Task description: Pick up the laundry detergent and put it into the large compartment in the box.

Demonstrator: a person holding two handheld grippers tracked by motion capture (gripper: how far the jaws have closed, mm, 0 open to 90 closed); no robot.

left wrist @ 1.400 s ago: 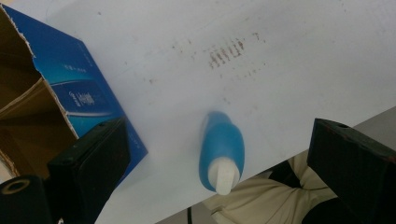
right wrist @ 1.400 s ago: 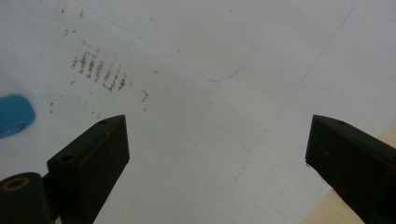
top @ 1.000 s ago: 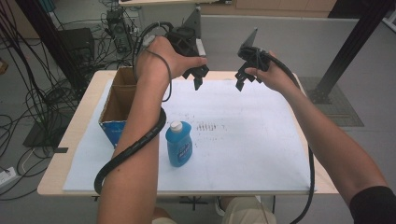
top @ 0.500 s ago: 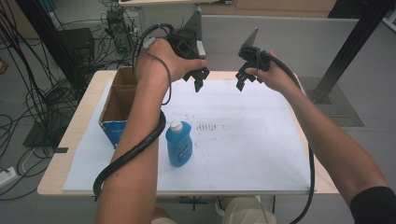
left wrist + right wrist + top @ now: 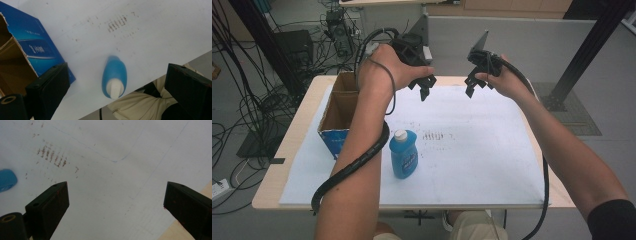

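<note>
The blue bottle stands upright with its white cap on the white sheet, just beside the cardboard box. Both forearms extend forward, raised above the table's far edge. The left gripper and right gripper hang well apart from the bottle, jaws spread wide, holding nothing.

Blue bottle with white cap, blue-sided brown box, white sheet.
</note>
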